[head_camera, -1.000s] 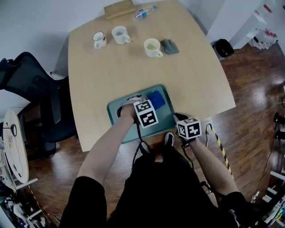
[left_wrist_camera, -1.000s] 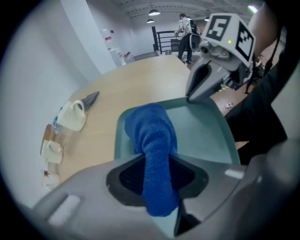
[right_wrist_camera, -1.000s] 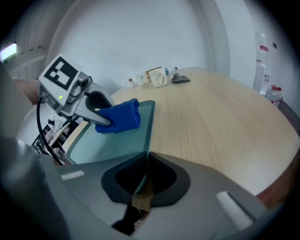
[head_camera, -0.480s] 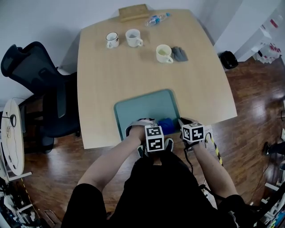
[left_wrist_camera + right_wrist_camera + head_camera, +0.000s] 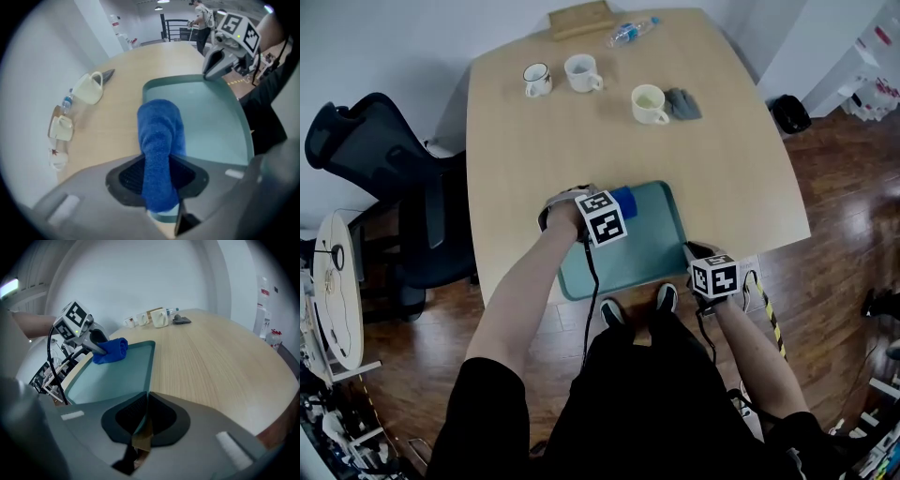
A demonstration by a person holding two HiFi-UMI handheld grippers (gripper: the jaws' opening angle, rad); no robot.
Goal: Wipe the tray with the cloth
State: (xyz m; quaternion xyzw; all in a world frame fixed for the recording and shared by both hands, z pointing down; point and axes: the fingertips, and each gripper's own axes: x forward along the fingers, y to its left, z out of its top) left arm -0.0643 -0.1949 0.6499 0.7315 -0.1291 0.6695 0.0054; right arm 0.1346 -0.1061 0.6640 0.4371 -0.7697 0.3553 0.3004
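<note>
The blue cloth [image 5: 159,136] is clamped between the fingers [image 5: 127,177] of the left gripper [image 5: 158,174], which are kept partly apart by its thickness. Its rolled free end is seen reaching out just beyond the fingertips and down onto a corner of the teal tray [image 5: 213,126]. The tray's near rim is pinched between the almost closed fingers [image 5: 125,417] of the right gripper [image 5: 143,414], and the tray is spread ahead of and to the left of those fingers on the bench [image 5: 220,362].
</note>
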